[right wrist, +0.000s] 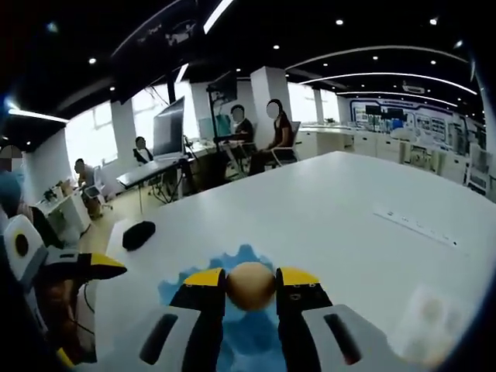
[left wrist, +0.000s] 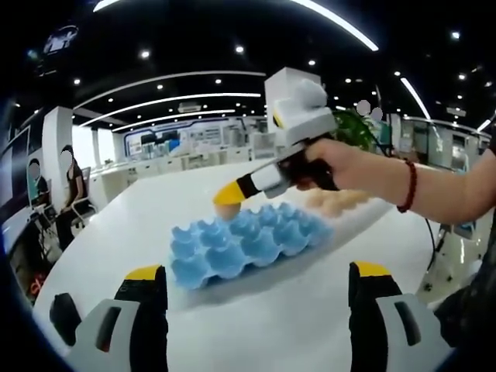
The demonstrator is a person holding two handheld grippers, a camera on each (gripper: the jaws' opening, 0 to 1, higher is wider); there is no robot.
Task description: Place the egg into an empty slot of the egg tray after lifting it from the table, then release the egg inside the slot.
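Observation:
A brown egg [right wrist: 250, 287] sits pinched between the yellow-tipped jaws of my right gripper [right wrist: 250, 277], which is shut on it. Under it lies the blue egg tray [right wrist: 177, 288]. In the left gripper view a hand holds that right gripper [left wrist: 229, 197] with the egg [left wrist: 226, 209] just above the far edge of the blue egg tray [left wrist: 248, 242], whose visible slots look empty. My left gripper [left wrist: 256, 273] stands open on the near side of the tray, nothing between its jaws. The left gripper [right wrist: 91, 268] also shows at the left edge of the right gripper view.
Several more eggs [left wrist: 338, 200] lie behind the tray, under the person's arm [left wrist: 434, 186]. On the white table [right wrist: 333, 209] are a black object [right wrist: 139, 233], a white power strip [right wrist: 417, 225] and a clear container [right wrist: 430, 314]. People sit at desks [right wrist: 256, 139] beyond.

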